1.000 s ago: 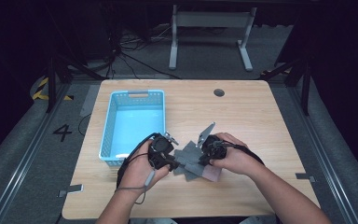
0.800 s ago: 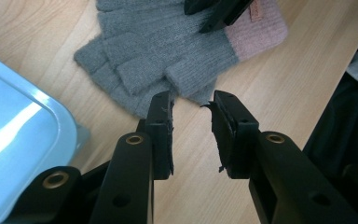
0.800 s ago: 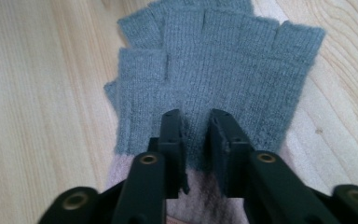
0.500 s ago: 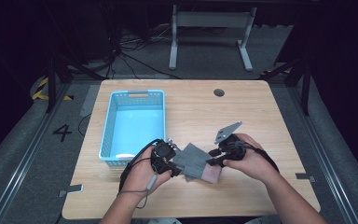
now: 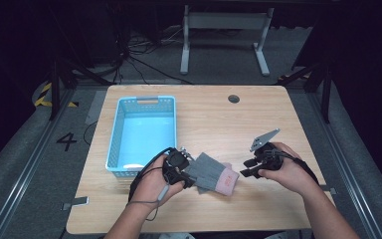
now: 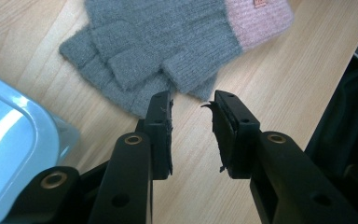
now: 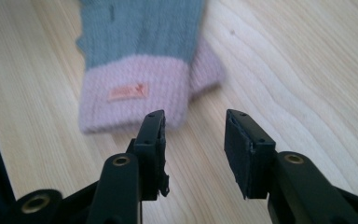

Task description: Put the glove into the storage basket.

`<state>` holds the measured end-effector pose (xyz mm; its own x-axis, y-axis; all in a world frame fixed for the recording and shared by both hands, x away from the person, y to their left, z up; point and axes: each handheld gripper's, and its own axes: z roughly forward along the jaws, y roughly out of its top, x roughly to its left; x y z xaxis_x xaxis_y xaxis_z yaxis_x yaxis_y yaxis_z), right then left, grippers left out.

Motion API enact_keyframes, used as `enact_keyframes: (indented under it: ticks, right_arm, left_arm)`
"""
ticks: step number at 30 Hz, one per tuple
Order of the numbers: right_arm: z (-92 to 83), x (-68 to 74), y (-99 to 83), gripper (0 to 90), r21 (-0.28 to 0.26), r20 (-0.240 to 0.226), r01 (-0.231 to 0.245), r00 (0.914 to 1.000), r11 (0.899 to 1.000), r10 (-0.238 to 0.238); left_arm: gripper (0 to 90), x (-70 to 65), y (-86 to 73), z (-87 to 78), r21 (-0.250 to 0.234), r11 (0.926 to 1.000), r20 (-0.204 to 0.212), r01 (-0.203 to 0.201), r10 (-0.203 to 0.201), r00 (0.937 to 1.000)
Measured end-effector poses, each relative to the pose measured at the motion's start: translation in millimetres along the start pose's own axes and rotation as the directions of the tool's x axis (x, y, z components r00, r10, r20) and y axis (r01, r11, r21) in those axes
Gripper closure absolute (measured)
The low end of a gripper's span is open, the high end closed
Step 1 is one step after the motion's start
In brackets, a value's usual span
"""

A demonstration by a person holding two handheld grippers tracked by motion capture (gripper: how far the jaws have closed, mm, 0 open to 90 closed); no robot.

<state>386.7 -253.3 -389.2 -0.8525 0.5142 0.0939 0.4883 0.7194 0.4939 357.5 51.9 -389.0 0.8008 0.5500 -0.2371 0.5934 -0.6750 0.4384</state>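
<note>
A pair of grey knitted gloves [image 5: 210,174] with pink cuffs lies flat on the wooden table, one stacked on the other. My left gripper [image 5: 189,175] sits at their finger end. In the left gripper view the glove fingers [image 6: 168,42] end just ahead of the left gripper [image 6: 192,109], whose jaws stand apart over bare wood. My right gripper [image 5: 247,168] is a short way right of the pink cuffs. Its jaws have just been opening, and in the right gripper view the right gripper [image 7: 193,126] holds nothing, with the cuff [image 7: 130,93] lying just beyond it.
A light blue plastic basket [image 5: 113,144] stands on the left half of the table, close to my left hand, and its corner [image 6: 18,135] shows in the left gripper view. A round cable hole [image 5: 234,98] is near the far edge. Bare wood lies to the right.
My right gripper has opened, let go of the gloves and drawn away to the right. The gloves now lie flat. The left gripper has stayed put.
</note>
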Motion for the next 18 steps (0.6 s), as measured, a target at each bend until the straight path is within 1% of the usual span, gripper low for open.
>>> enact_keyframes:
  ticks: [4,8,9,11,13,18]
  right_arm:
    - [3.2,-3.3,-3.6,60.5,0.041,0.009,0.006,0.9999,0.999,-0.006]
    - [9.0,-5.4,-6.6,60.9,0.078,-0.003,0.021,0.9998,0.997,-0.021]
    - [10.9,-4.8,-7.3,61.0,0.084,-0.004,0.023,0.9997,0.996,-0.023]
    - [15.2,-3.1,-7.8,61.3,0.101,-0.011,0.035,0.9994,0.994,-0.034]
    - [18.3,-0.7,-6.7,62.3,0.107,-0.015,0.053,0.9985,0.993,-0.052]
    - [23.6,3.6,-4.5,63.3,0.105,-0.029,0.073,0.9971,0.992,-0.07]
  left_arm:
    - [68.2,-0.1,0.4,4.8,0.01,1.0,0.004,-0.001,0.001,1.0]
    - [67.9,-0.3,1.9,12.3,0.037,0.9993,0.008,-0.008,0.008,0.9999]
    - [67.8,0.3,2.0,14.7,0.04,0.9992,0.016,-0.01,0.009,0.9998]
    - [67.6,0.8,2.2,17.4,0.044,0.999,0.012,-0.01,0.009,0.9999]
    - [67.2,1.0,2.4,20.2,0.046,0.9989,0.012,-0.012,0.012,0.9999]
    - [67.1,1.5,3.3,27.9,0.054,0.9984,0.003,-0.018,0.018,0.9998]
